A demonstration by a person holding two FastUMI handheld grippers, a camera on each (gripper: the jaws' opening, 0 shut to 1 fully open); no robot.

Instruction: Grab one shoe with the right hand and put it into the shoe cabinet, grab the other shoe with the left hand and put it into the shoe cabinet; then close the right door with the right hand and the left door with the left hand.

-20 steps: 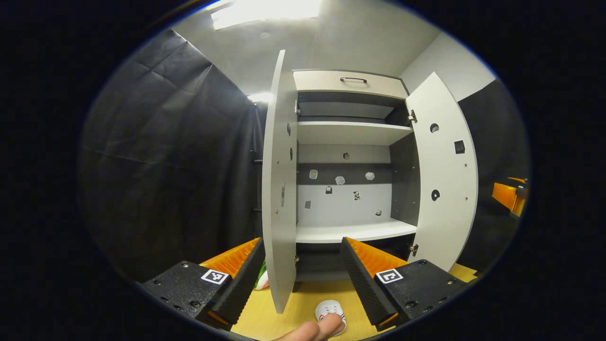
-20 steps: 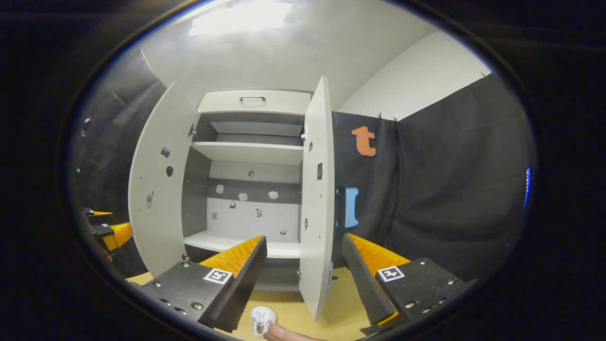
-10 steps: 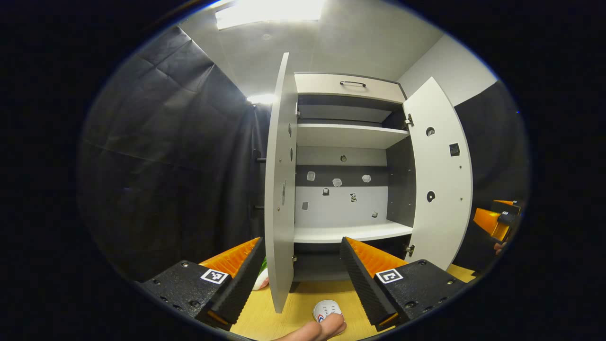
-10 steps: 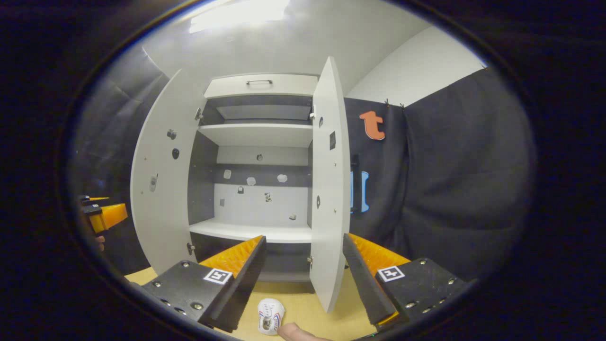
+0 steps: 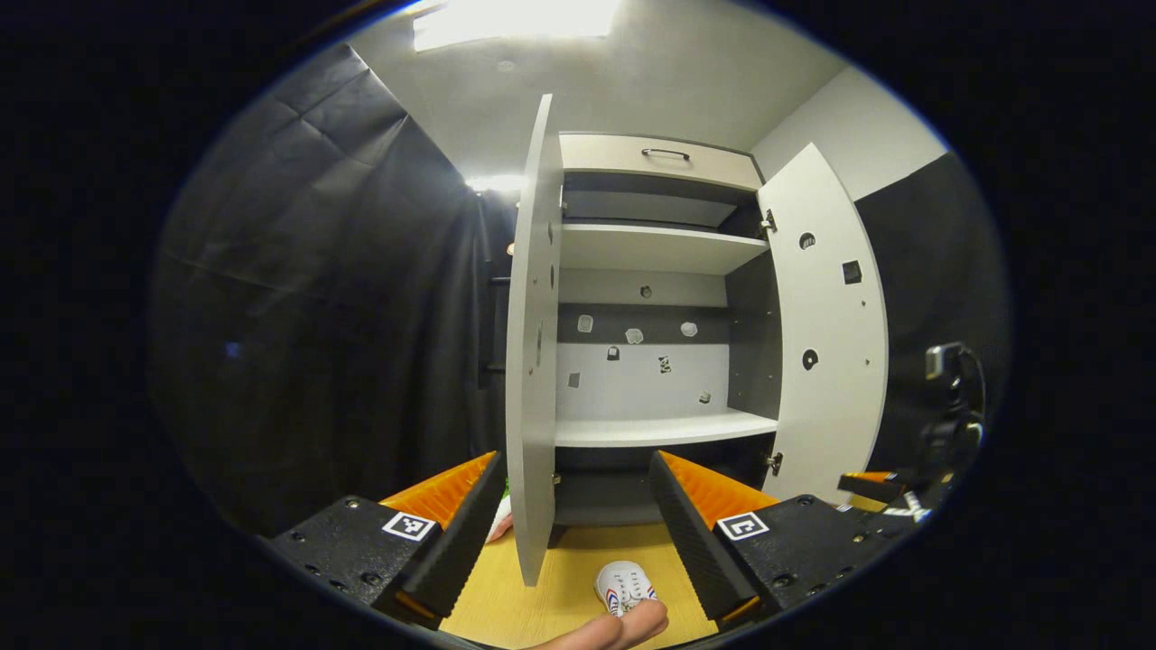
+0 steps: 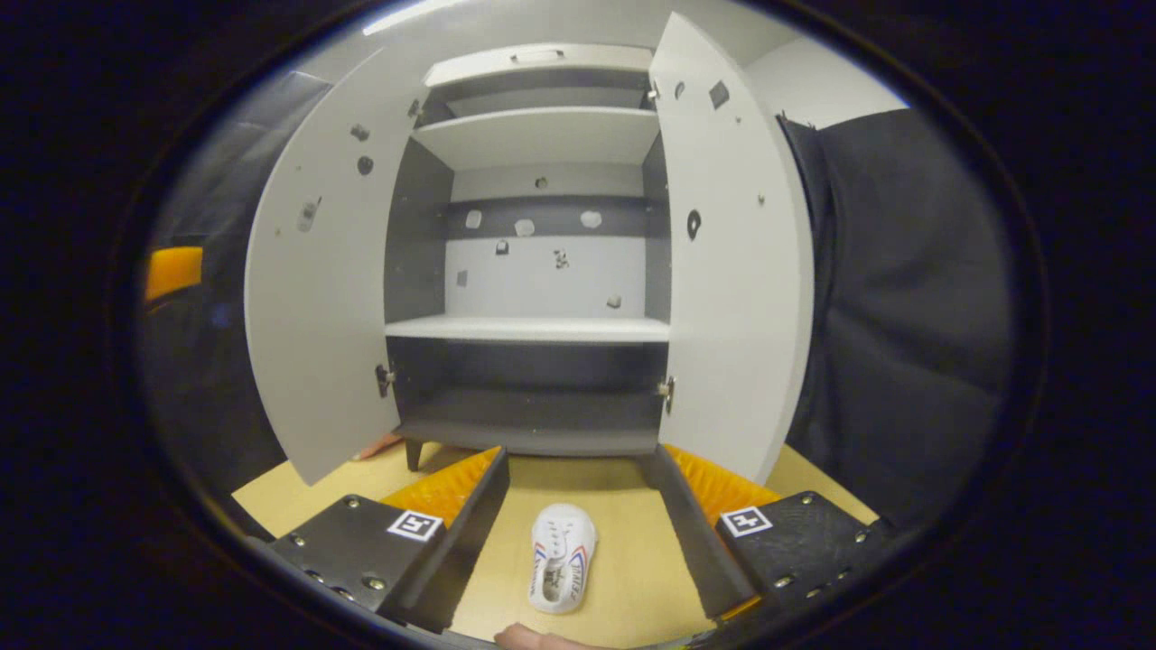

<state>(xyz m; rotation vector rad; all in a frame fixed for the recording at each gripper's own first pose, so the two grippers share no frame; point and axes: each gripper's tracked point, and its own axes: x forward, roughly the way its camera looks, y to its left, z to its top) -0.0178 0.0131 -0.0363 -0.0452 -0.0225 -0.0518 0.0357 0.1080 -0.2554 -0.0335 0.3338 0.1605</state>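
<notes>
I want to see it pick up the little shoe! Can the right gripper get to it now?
Probably yes. The white shoe lies on the wooden floor straight ahead of the right gripper, whose jaws stand open wider than it. Nothing sits between them, and the cabinet doors hang farther back.

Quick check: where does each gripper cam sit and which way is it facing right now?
Left gripper view: rides the left gripper, faces the open white shoe cabinet level, behind its left door's edge; own jaws apart, a fingertip at the bottom.
Right gripper view: rides the right gripper, tilted down toward the wooden floor before the cabinet; own jaws apart either side of the white sneaker.
Shared: cabinet, both open doors, the sneaker, floor.
</notes>
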